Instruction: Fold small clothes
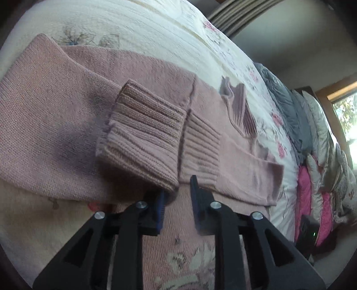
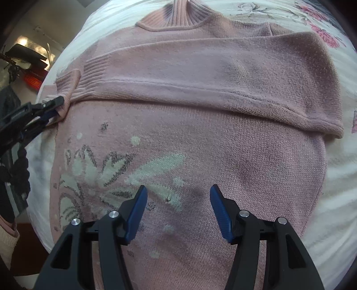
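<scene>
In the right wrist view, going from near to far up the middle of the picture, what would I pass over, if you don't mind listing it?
Right gripper → flower pattern on the sweater → folded sleeve → collar.

We're in a home bedroom: a bed under a cream floral quilt (image 1: 156,29), pillows and cushions (image 1: 316,125) stacked along its far edge, and what looks like a wood-framed window (image 1: 343,116) behind.
</scene>
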Available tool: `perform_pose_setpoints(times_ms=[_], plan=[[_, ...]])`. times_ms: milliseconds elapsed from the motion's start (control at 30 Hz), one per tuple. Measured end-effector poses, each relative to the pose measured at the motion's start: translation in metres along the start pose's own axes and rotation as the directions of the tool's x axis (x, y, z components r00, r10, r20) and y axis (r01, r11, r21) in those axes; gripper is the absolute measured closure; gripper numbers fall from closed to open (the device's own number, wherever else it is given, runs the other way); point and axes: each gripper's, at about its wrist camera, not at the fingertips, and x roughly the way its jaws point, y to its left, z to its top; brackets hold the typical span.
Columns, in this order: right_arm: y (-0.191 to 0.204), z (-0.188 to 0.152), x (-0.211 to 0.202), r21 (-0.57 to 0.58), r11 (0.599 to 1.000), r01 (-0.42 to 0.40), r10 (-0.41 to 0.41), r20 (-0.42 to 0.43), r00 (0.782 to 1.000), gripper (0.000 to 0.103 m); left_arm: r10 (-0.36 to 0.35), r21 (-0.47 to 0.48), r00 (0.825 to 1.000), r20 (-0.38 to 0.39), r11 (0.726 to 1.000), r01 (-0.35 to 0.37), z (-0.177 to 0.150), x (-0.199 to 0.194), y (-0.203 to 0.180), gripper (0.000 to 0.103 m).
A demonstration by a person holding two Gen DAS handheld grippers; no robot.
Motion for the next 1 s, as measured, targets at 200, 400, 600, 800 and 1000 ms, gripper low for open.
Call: perform_pose_setpoints(times_ms=[200,400,600,800,1000], plan=[[0.042,0.031,-0.008,-0.056,0.997,-0.05,0.052,0.034,0.998,0.044,-0.049,-0.004,0.998,0.026,0.999,0.049,-0.019,-0.045,0.022,0.081],[0.09,0.071,-0.012,-0.09,0.987,-0.13,0.135,0.058,0.989,0.044,0.159,-0.1,0.967,0.197,0.985,-0.141,0.018,-0.101,0.075,0.08],[0.153,0.108,0.0,-0.121,0.97,-0.21,0.218,0.057,0.974,0.044,0.373,-0.131,0.921,0.116,0.925,-0.358,0.05,-0.081,0.109,0.082],[0.196,0.134,0.034,-0.113,0.957,-0.266,0.267,-0.007,0.964,0.044,0.366,-0.164,0.925,0.1,0.923,-0.348,0.052,-0.077,0.119,0.082],[0.198,0.142,0.069,-0.02,0.953,-0.304,0.301,-0.072,0.951,0.048,0.312,-0.229,0.939,0.144,0.934,-0.275,0.033,-0.106,0.122,0.081]])
